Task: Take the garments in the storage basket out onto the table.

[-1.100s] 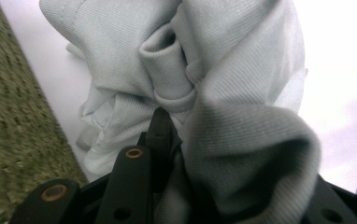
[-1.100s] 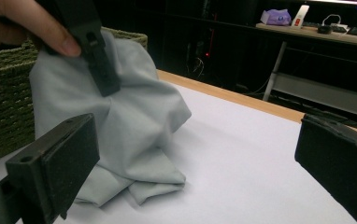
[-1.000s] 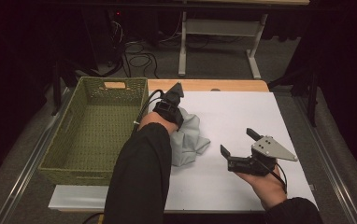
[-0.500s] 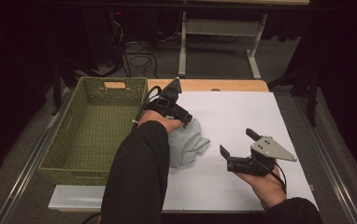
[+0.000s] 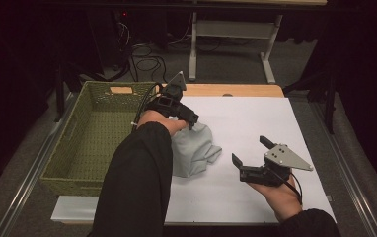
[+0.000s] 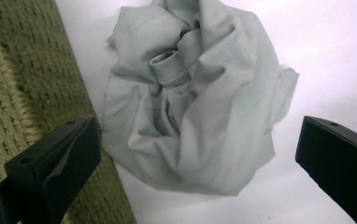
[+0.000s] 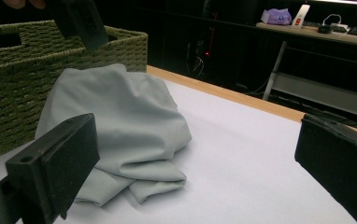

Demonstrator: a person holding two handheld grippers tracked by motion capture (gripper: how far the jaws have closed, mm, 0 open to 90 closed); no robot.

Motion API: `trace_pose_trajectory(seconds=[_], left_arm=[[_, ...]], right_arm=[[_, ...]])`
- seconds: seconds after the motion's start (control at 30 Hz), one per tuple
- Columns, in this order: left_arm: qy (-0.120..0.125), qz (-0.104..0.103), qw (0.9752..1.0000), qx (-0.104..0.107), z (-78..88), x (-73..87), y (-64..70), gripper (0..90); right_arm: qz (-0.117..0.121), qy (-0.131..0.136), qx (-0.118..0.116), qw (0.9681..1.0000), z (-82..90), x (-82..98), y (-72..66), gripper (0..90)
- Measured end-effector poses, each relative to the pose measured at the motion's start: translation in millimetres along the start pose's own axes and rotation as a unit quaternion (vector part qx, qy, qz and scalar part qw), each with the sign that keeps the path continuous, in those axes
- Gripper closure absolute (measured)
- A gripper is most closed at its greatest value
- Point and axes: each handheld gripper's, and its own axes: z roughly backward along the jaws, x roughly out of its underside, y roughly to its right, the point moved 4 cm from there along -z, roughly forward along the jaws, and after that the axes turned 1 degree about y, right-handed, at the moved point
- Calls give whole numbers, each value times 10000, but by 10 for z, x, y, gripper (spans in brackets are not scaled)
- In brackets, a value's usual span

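Note:
A crumpled pale grey cloth lies on the white sheet, close beside the basket. My left gripper hangs just above it and points down. In the left gripper view the cloth lies loose below my left gripper, whose jaws have just been opening and now stand wide with nothing pressed between them. My right gripper is open, low over the sheet to the right of the cloth. In the right gripper view the cloth sits a little ahead of my right gripper, apart from it.
A green woven basket stands at the table's left, its wall right beside the cloth. The white sheet covers the table, with a wooden edge at the back. Desks and cables stand beyond.
My left gripper has lifted off the cloth and its jaws have opened, leaving the cloth in a heap on the sheet. My right gripper has stayed put.

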Motion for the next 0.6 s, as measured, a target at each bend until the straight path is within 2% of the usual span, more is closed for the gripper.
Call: trace_pose_trajectory(seconds=[0.17,0.37,0.6], left_arm=[[34,-14,10000,35,56,42,0,6],[112,-130,9998,94,103,97,26,6],[425,-287,9985,195,53,248,21,7]], right_arm=[[13,5,3,10000,0,-1,-5,8],[-2,-2,24,10000,13,-2,-4,7],[-3,12,37,10000,27,-2,-2,8]])
